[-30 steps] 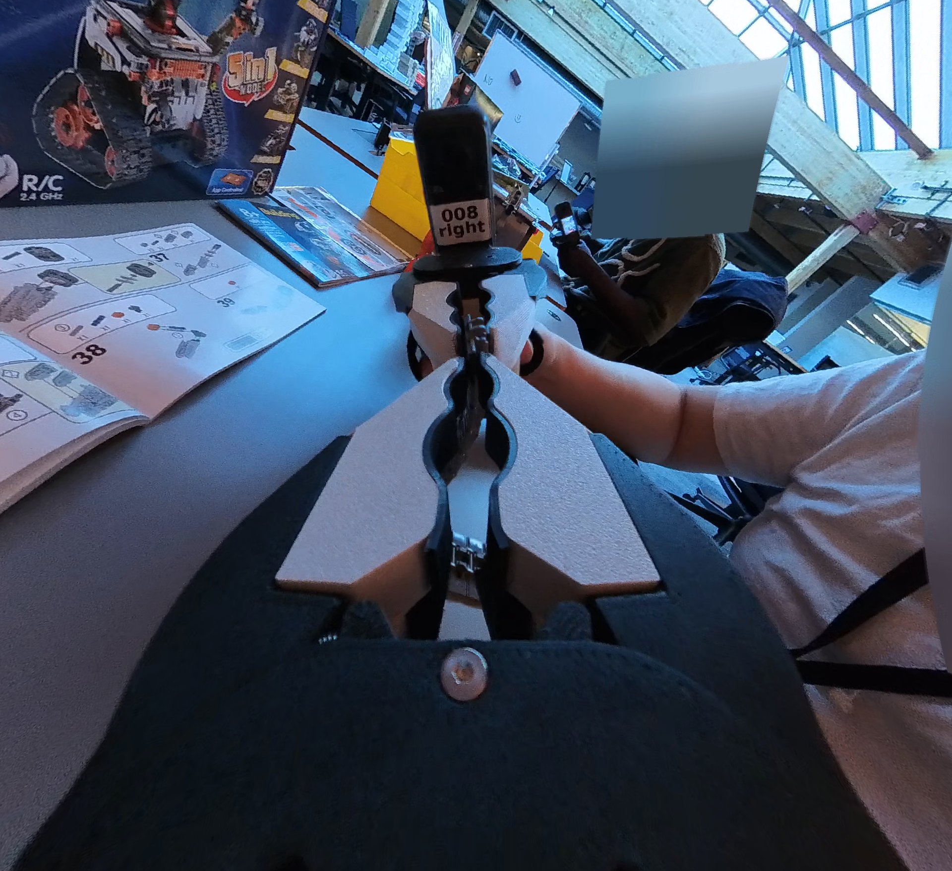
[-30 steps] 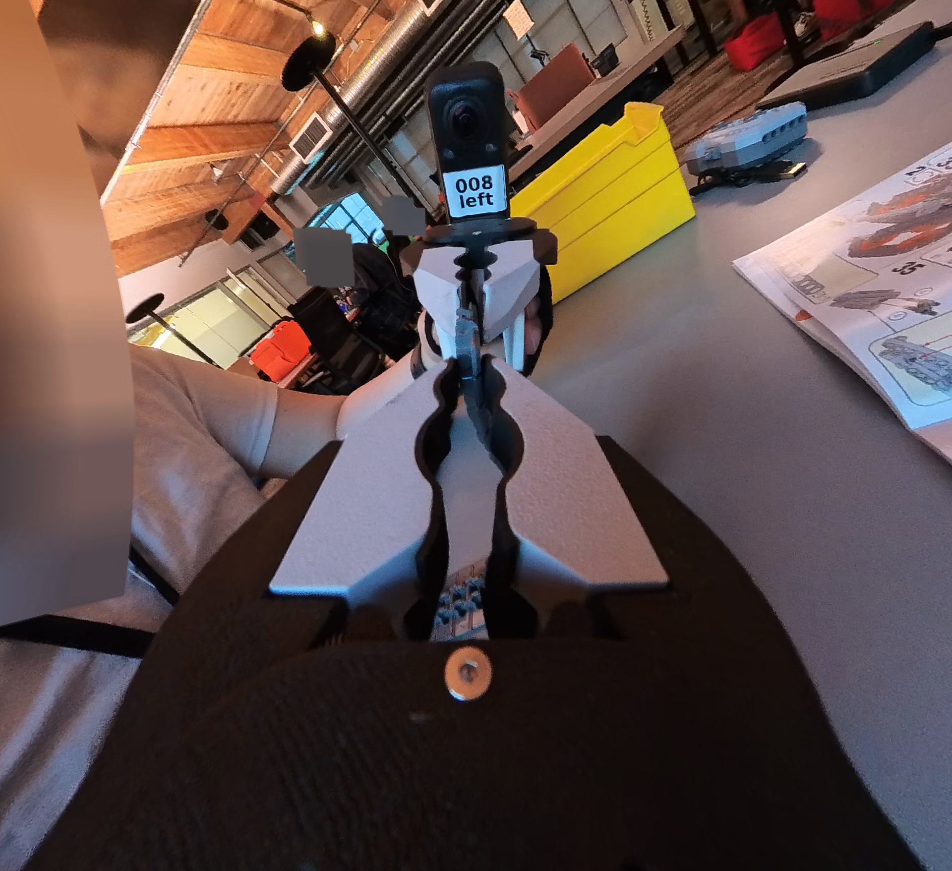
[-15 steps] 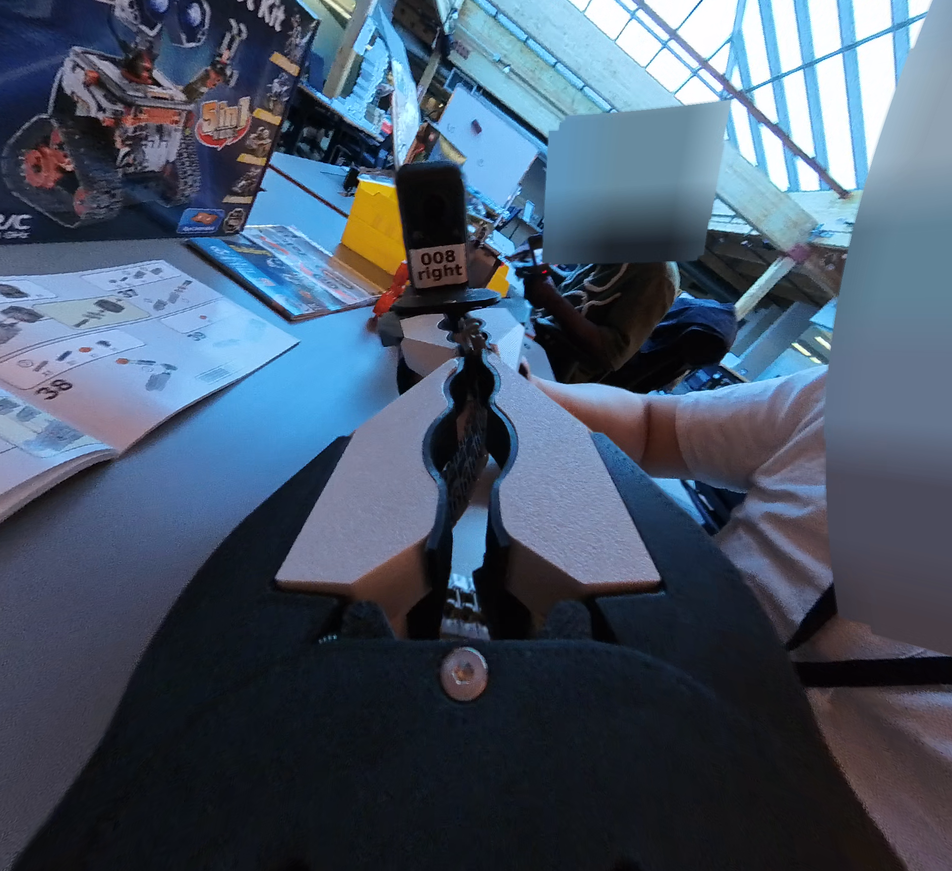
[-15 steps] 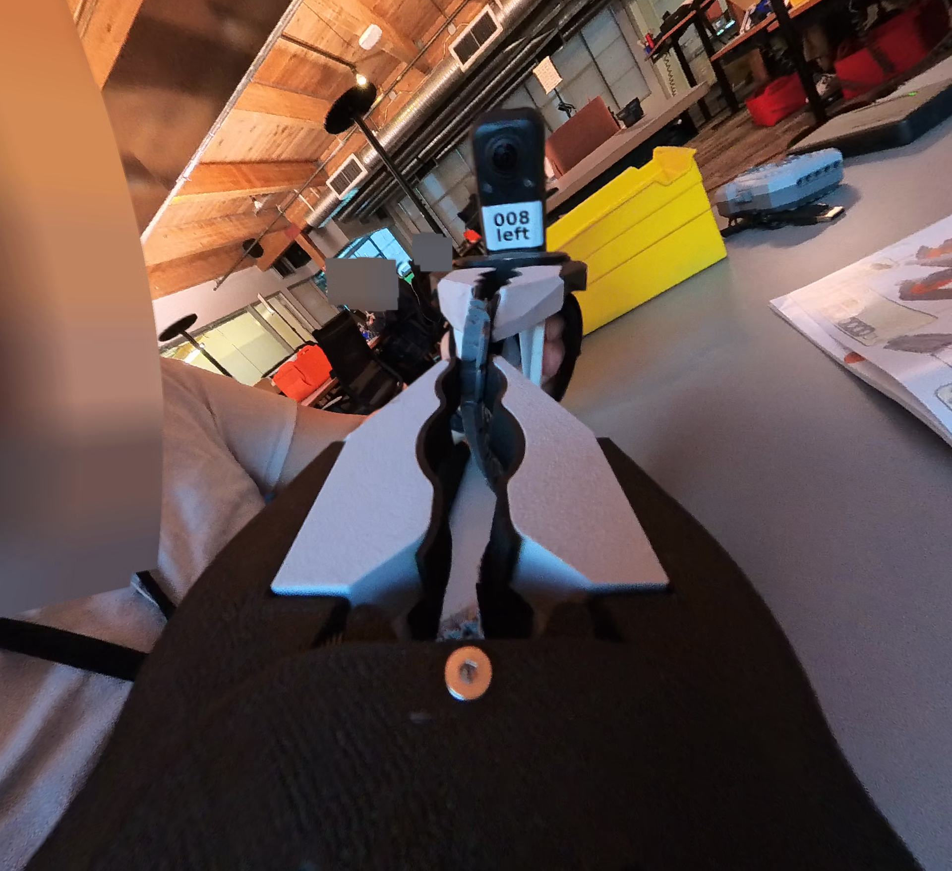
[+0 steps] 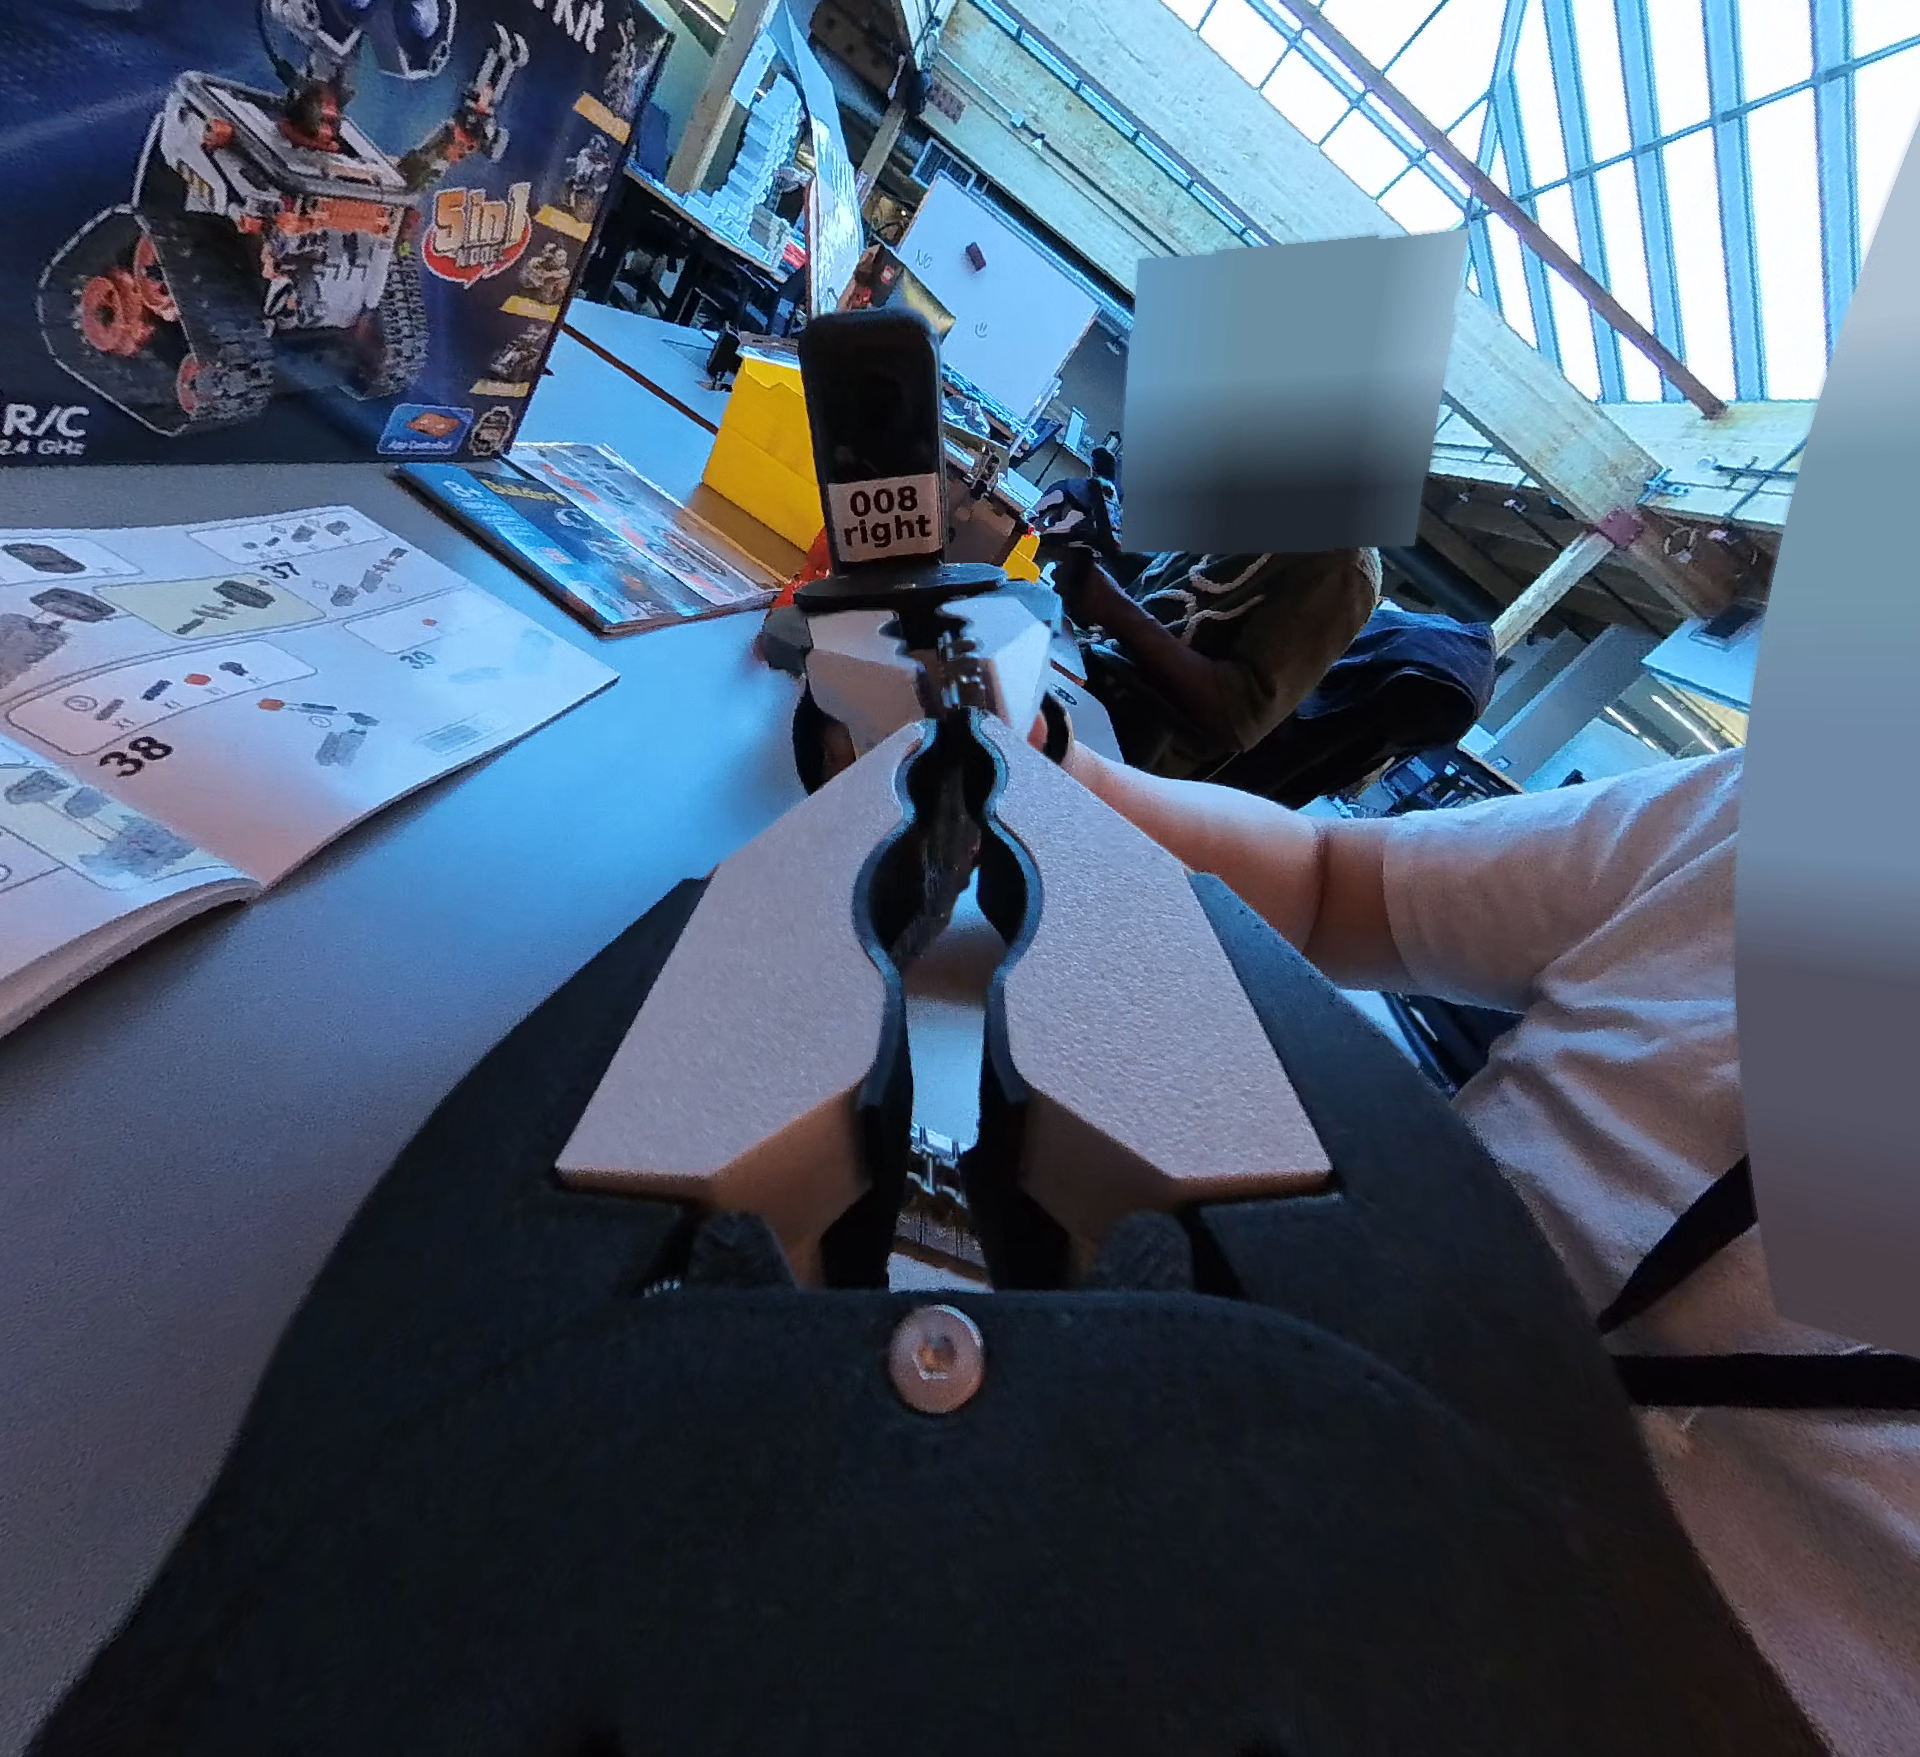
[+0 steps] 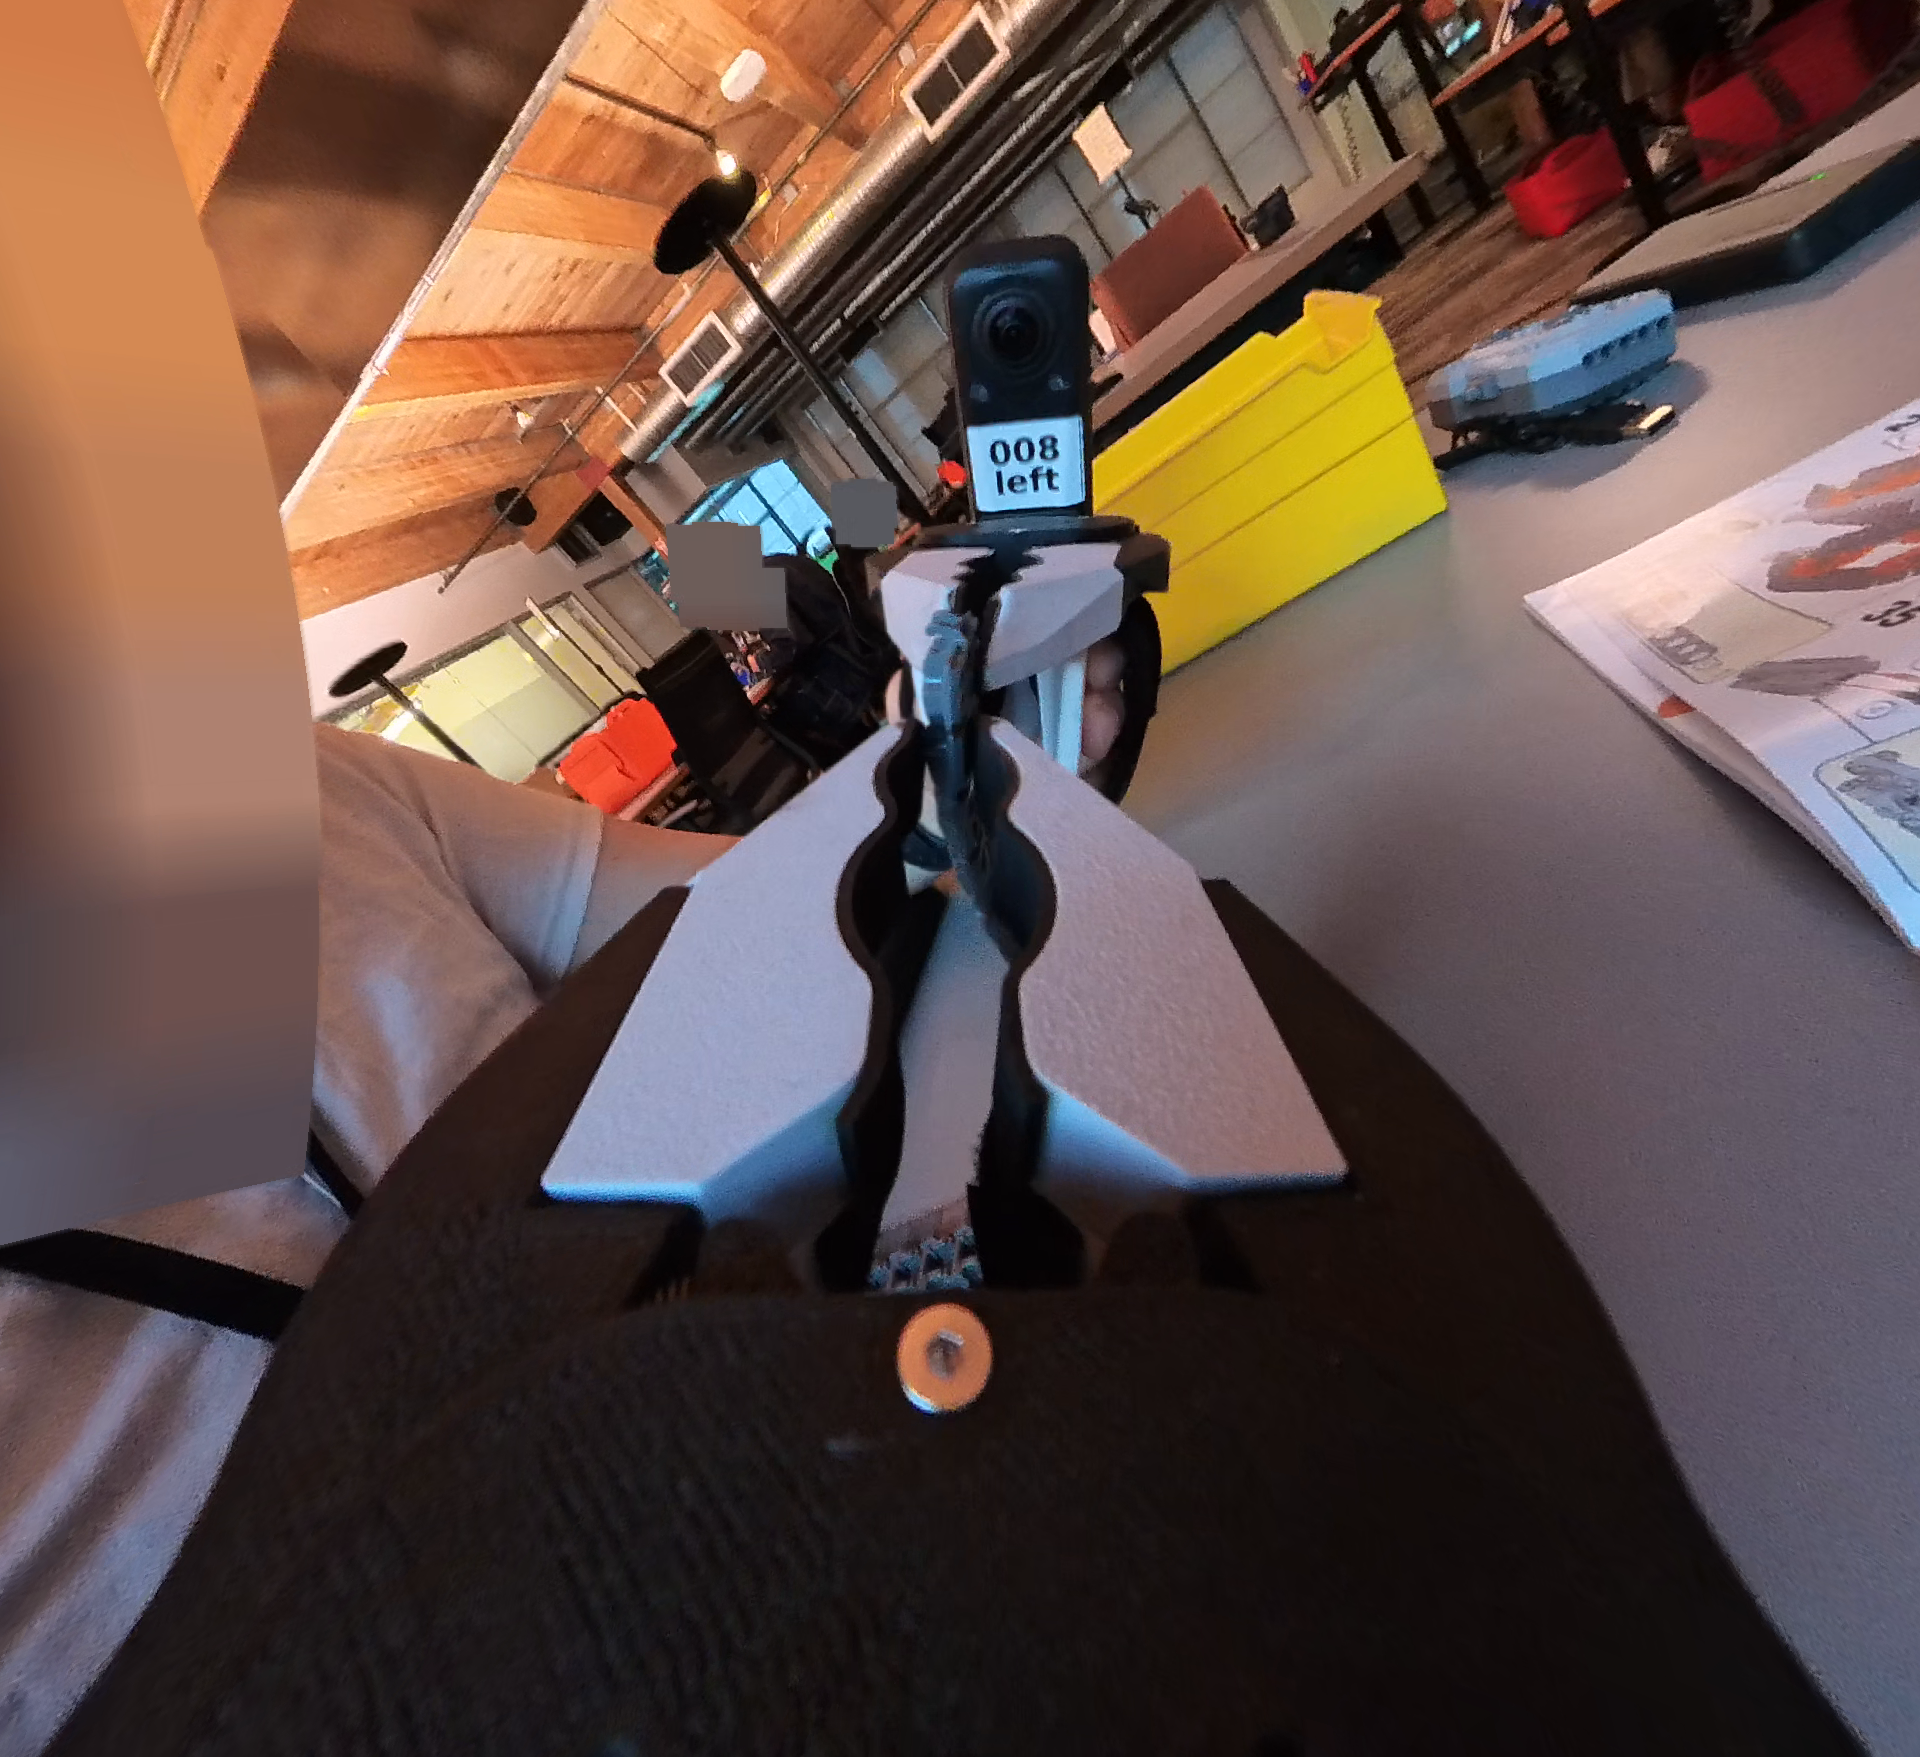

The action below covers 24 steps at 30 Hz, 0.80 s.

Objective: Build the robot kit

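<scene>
My two grippers point at each other tip to tip above the grey table (image 5: pixel 312 1063). A dark grey toothed track strip (image 5: pixel 940 860) runs between them. My left gripper (image 5: pixel 948 741) is shut on one end of it. My right gripper (image 6: pixel 951 741) is shut on the other end, and the strip (image 6: pixel 951 679) rises from its fingers to the left gripper (image 6: pixel 971 585) opposite. The right gripper (image 5: pixel 951 658) shows straight ahead in the left wrist view, with a hand behind it. How much of the strip lies inside the fingers is hidden.
An open instruction booklet (image 5: pixel 260 689) lies on the table, also seen in the right wrist view (image 6: pixel 1766 647). A toy kit box (image 5: pixel 291 149) stands behind it, with a second booklet (image 5: pixel 613 533) beside. A yellow bin (image 6: pixel 1268 460) and a grey unit with a cable (image 6: pixel 1558 357) sit farther off. Less than 4 cm separates the two grippers' tips.
Both grippers stay shut on the strip and tip to tip. They have tilted and shifted a little, so the left gripper now sits farther right in the right wrist view.
</scene>
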Each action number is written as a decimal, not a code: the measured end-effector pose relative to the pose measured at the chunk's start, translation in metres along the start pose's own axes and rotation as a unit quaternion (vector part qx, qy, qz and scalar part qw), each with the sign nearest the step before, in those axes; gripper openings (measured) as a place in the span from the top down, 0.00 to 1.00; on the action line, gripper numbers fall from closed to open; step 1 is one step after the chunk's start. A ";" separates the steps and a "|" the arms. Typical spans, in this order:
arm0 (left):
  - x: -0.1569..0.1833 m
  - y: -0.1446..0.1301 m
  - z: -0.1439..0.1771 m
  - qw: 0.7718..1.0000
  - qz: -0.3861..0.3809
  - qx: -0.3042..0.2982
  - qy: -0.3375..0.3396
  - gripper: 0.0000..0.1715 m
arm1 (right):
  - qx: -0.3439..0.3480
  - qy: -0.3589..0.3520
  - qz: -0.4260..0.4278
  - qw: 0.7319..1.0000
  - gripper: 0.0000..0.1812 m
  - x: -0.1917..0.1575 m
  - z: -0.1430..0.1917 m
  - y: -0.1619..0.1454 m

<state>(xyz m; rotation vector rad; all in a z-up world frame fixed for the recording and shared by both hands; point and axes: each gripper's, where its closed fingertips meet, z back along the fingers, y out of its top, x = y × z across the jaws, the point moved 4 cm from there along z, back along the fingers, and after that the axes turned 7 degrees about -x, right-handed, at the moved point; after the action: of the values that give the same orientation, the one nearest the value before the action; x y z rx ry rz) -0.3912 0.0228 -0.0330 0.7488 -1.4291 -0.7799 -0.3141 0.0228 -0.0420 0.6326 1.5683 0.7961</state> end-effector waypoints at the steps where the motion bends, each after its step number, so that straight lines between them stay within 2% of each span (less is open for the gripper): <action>1: 0.000 0.000 0.001 1.000 -0.001 -0.001 0.002 1.00 | 0.012 0.006 -0.004 1.000 0.95 -0.001 0.004 0.003; 4: 0.001 0.001 0.001 1.000 -0.009 0.000 0.008 1.00 | 0.042 0.003 -0.025 0.999 0.94 0.001 0.014 0.010; 6: 0.000 -0.001 0.000 1.000 -0.012 -0.009 0.017 1.00 | 0.022 -0.015 -0.021 0.999 0.90 0.005 0.013 0.007; 7: -0.002 -0.003 -0.002 0.999 -0.013 -0.018 0.023 1.00 | 0.006 -0.013 -0.020 1.000 0.97 0.004 0.011 0.004; 8: -0.002 -0.003 -0.002 0.999 -0.015 -0.017 0.024 1.00 | -0.004 -0.014 -0.018 1.000 1.00 0.003 0.010 0.004; 12: -0.003 -0.002 -0.003 0.999 -0.028 -0.017 0.040 1.00 | -0.020 -0.041 0.017 0.999 0.99 0.005 0.012 0.005; 13: -0.007 -0.002 -0.002 0.998 -0.032 -0.015 0.059 1.00 | -0.010 -0.050 0.015 0.999 0.95 0.009 0.014 0.005; 14: -0.012 -0.001 0.001 0.996 -0.037 -0.011 0.084 1.00 | -0.002 -0.068 0.009 0.998 0.82 0.015 0.017 0.005; 15: -0.016 0.002 0.006 0.993 -0.041 -0.004 0.108 1.00 | -0.004 -0.092 0.012 0.996 0.76 0.022 0.021 0.003; 16: -0.021 0.005 0.011 0.991 -0.044 0.005 0.129 1.00 | -0.015 -0.116 0.035 0.993 0.77 0.026 0.024 -0.001; 19: -0.027 0.012 0.027 0.983 -0.063 0.025 0.170 1.00 | -0.098 -0.193 0.188 0.958 0.78 0.026 0.026 -0.011; 21: -0.034 0.013 0.036 0.974 -0.080 0.025 0.210 1.00 | -0.131 -0.236 0.274 0.923 0.73 0.021 0.023 -0.012; 22: -0.039 0.012 0.039 0.969 -0.089 0.019 0.231 1.00 | -0.147 -0.250 0.297 0.910 0.70 0.020 0.021 -0.015; 24: -0.049 0.008 0.046 0.954 -0.107 -0.004 0.278 1.00 | -0.205 -0.266 0.303 0.892 0.71 0.022 0.019 -0.029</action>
<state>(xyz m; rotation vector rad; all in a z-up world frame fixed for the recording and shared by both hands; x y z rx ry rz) -0.4363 0.0685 -0.0534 1.0336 -0.8446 -0.6658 -0.2975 0.0243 -0.0794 0.9426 0.6582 1.2467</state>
